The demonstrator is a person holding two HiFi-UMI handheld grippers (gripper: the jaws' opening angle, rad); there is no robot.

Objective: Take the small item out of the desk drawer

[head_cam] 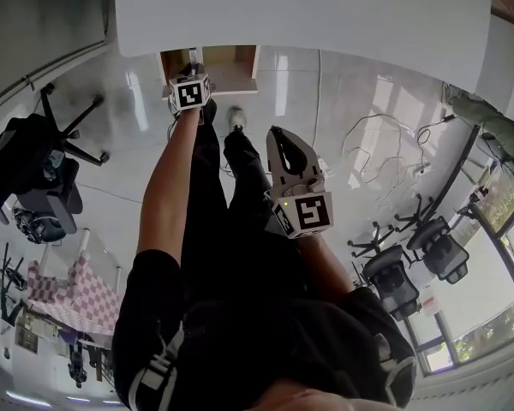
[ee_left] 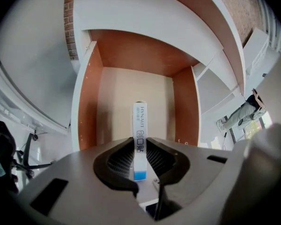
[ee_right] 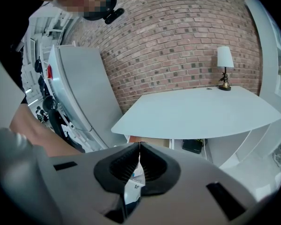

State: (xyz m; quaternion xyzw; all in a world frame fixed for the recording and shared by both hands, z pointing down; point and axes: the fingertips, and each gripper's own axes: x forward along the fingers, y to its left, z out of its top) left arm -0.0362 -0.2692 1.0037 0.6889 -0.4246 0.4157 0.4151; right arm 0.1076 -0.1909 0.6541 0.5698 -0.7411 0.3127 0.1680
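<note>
The desk drawer (ee_left: 89, 102) stands pulled out, with brown side walls and a pale bottom. A slim white box (ee_left: 140, 123) with a blue end and dark print lies lengthwise in it. My left gripper (ee_left: 140, 146) reaches into the drawer, its jaws pinching the box from both sides near the blue end. In the head view the left gripper (head_cam: 191, 88) sits at the drawer (head_cam: 236, 67) under the white desk top (head_cam: 300, 11). My right gripper (head_cam: 284, 148) hangs back over the person's legs, shut and holding nothing. It faces the desk (ee_right: 196, 111).
Black office chairs stand on the glossy floor at the left (head_cam: 47, 169) and right (head_cam: 411, 259). Cables (head_cam: 385, 135) trail across the floor on the right. A small lamp (ee_right: 224, 64) stands on the desk by the brick wall. A grey panel (ee_right: 84, 88) leans to the left.
</note>
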